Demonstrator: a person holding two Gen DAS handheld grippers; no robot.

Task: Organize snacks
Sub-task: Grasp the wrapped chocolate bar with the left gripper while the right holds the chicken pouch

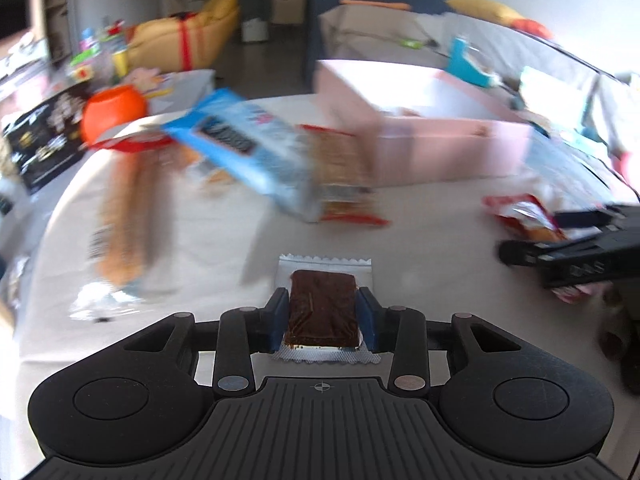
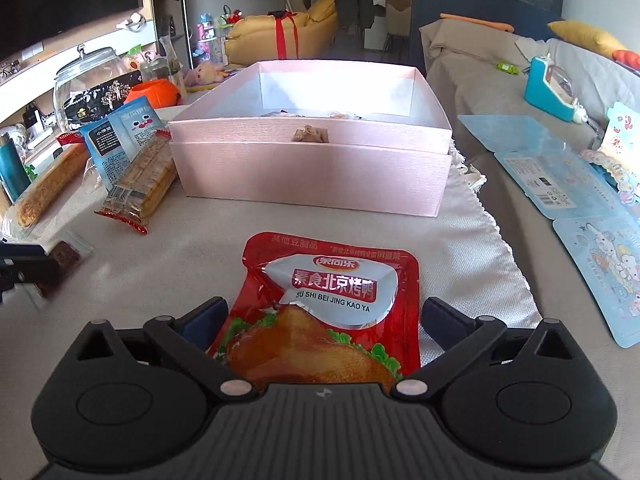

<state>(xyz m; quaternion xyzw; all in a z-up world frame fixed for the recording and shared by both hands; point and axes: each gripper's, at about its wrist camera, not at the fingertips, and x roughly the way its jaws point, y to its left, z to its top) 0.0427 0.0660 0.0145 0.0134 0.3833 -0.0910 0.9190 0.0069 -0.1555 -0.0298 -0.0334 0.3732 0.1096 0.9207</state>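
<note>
1. The left tool (image 1: 323,316) is pinching a dark bar (image 1: 322,312) in a clear wrapper, its blue pads pressed against both long sides. The blur in its view suggests the bar is off the surface and being carried.
2. The right tool (image 2: 323,320) is spread wide, its pads either side of a red pouch (image 2: 326,308) that lies flat on the surface (image 2: 200,248). Neither pad clearly touches the pouch, so I judge it is not gripped.
3. Step in hand, as I judge it: loose snacks are being gathered into the pink box (image 2: 312,168), which stands open straight ahead of the right tool and ahead and right of the left one. Some small wrapped items already lie inside.
4. Next, the bar probably has to clear the box's near wall before release, and the right tool must close on the pouch. It is thin and slick, so it may buckle or slip.
5. Left of the box, waiting: a blue packet (image 2: 120,136), a cracker pack (image 2: 140,176) and a long bar (image 2: 48,184).
6. The surface wears a pale cloth. Beyond it are a grey sofa (image 2: 480,64), a yellow armchair (image 2: 280,36) and a glass jar (image 2: 84,76).
</note>
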